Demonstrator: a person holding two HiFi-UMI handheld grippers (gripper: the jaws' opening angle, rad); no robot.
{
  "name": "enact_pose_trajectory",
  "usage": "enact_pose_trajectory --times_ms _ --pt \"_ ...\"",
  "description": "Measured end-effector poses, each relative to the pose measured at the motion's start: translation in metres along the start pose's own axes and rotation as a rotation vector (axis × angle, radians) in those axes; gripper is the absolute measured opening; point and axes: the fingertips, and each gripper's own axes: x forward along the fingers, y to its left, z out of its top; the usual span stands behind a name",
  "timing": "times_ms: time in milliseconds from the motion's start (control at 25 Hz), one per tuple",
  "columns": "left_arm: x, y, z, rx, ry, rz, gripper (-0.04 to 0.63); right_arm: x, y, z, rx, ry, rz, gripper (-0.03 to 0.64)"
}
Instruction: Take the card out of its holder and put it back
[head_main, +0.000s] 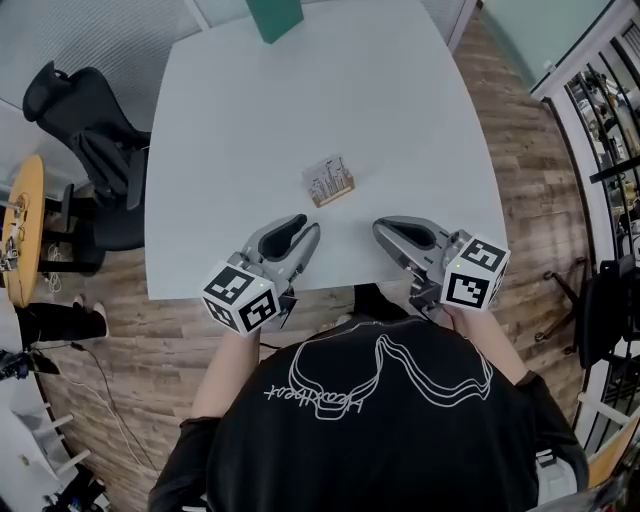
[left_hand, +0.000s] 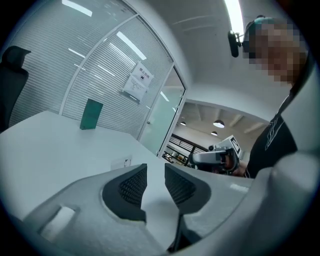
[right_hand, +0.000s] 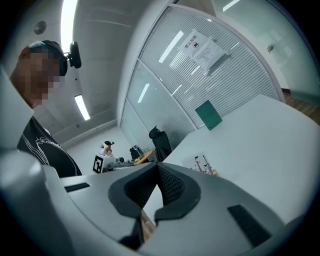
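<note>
Left gripper (head_main: 308, 226) jaws apart, card holder (head_main: 329, 181) beyond

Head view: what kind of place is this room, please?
Most likely an office meeting room: a large white table, a black office chair beside it, and a glass partition wall with blinds and a posted notice.

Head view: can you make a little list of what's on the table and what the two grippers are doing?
Table: white tabletop
Middle: white printed card standing in light wooden holder
Far edge: dark green upright board
Left gripper: jaws apart, empty
Right gripper: jaws together, empty
Touching card: neither gripper
</note>
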Motion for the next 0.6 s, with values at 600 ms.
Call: enact_pose_trajectory --times_ms 600 --pt "0.041 0.090 -0.015 0.094 0.042 -0.011 0.130 0.032 -0.064 0.015 0.053 0.065 -0.045 0.009"
